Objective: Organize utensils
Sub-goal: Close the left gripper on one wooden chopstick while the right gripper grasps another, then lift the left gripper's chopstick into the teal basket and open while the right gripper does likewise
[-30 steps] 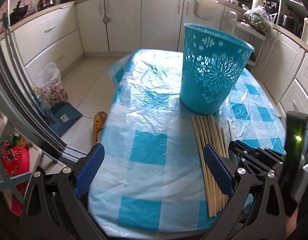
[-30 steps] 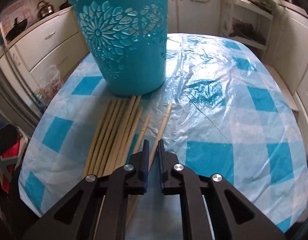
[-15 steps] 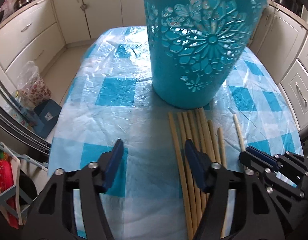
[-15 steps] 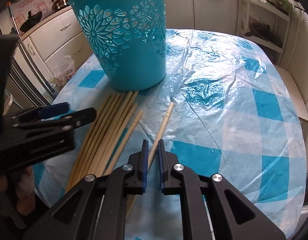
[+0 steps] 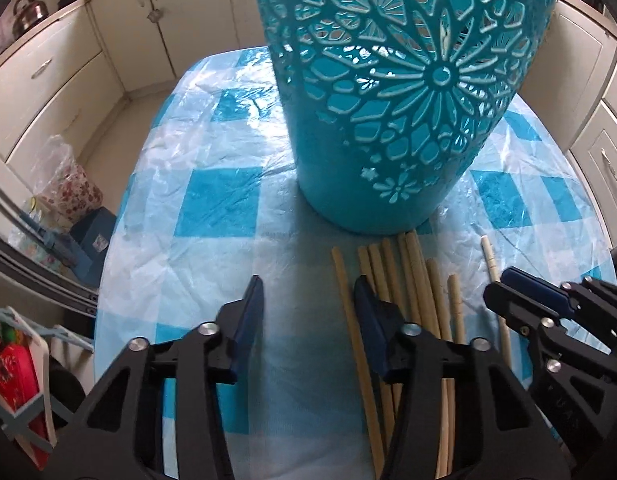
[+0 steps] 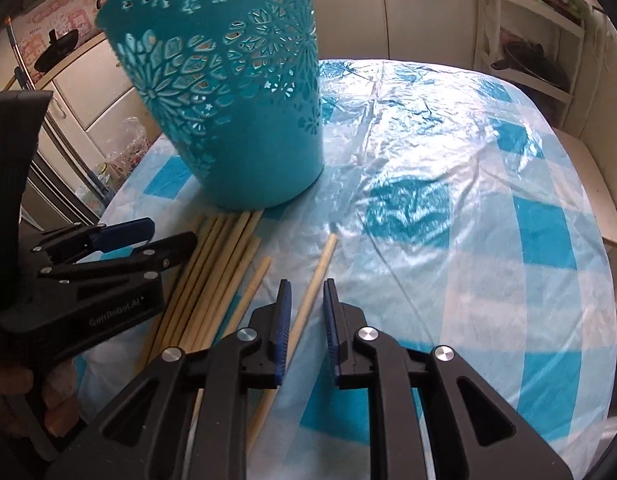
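A tall teal cut-out basket point(image 5: 408, 100) point(image 6: 236, 120) stands upright on the table. Several pale wooden chopsticks point(image 5: 412, 272) point(image 6: 224, 260) lie side by side in front of it. One more chopstick point(image 5: 490, 256) point(image 6: 320, 272) lies apart to their right. My left gripper point(image 5: 308, 300) point(image 6: 170, 234) hangs over the left edge of the bundle, jaws closing. The leftmost chopstick point(image 5: 342, 276) runs between them, unpressed. My right gripper point(image 6: 307, 300) point(image 5: 496, 286) straddles the lone chopstick, jaws opening, pads not on it.
The table point(image 5: 212, 200) has a blue-and-white check cloth under wrinkled clear plastic. Cream cabinets point(image 5: 60, 80) ring the room. A plastic bag point(image 5: 68, 184) and a blue box sit on the floor at left. A white shelf rack point(image 6: 528, 40) stands at the back right.
My left gripper has moved in toward the basket and over the chopsticks, its jaws narrowing a lot. The right gripper's jaws have parted slightly around the lone chopstick.
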Available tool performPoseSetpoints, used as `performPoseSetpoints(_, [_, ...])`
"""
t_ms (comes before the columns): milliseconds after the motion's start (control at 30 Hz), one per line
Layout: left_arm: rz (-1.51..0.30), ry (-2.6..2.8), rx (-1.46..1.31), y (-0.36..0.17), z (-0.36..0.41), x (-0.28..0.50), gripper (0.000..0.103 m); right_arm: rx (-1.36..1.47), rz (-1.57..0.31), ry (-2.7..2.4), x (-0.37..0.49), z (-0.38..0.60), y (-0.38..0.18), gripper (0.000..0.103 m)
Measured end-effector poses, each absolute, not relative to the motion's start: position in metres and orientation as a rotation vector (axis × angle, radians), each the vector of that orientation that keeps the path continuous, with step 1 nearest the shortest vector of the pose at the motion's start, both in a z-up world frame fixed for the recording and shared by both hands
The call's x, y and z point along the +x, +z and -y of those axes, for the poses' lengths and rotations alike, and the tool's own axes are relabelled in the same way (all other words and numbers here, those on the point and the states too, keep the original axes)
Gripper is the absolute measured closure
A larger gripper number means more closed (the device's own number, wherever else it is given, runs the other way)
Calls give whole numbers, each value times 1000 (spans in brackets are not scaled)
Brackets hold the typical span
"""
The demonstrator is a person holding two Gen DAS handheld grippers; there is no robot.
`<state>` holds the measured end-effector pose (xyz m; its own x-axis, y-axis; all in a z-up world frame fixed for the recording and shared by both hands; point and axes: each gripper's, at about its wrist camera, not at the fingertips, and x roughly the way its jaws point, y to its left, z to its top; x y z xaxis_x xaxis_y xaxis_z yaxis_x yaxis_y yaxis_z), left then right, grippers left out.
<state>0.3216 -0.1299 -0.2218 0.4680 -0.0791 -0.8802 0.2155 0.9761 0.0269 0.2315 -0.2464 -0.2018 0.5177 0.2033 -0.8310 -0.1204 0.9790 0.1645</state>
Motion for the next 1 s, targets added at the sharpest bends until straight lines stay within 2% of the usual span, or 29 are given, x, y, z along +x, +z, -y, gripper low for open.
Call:
performPoseSetpoints(33, [-1073,-202,140,-221,130,323,86,75,-1015,200,234,245,-201,87])
performPoseSetpoints(100, [-1099,-230,130,-219,131,330,95,56,-1042,219,242,245,-200,87])
performPoseSetpoints(267, [-1135,-243,125,-216,127,342,95,-6,-1076,236,257,241,-198,84])
performPoseSetpoints(400, [-1127,-278,152,-213,128,347,98,-58,-1090,240,259,237,-197,97])
performPoseSetpoints(533, [-1068,-315,88,-190,109,331,98,-71,-1087,265,247,241,-197,97])
performPoseSetpoints(733, [-799,-389,-50,-103,79,293,98,-105,-1060,264,236,240,-198,97])
performPoseSetpoints(900, [-436,-412,-124,-13,80,285,98,19,-1017,216,222,250,-197,97])
performPoseSetpoints(1000, [-248,-400,-202,23,83,294,98,154,-896,189,200,264,-181,97])
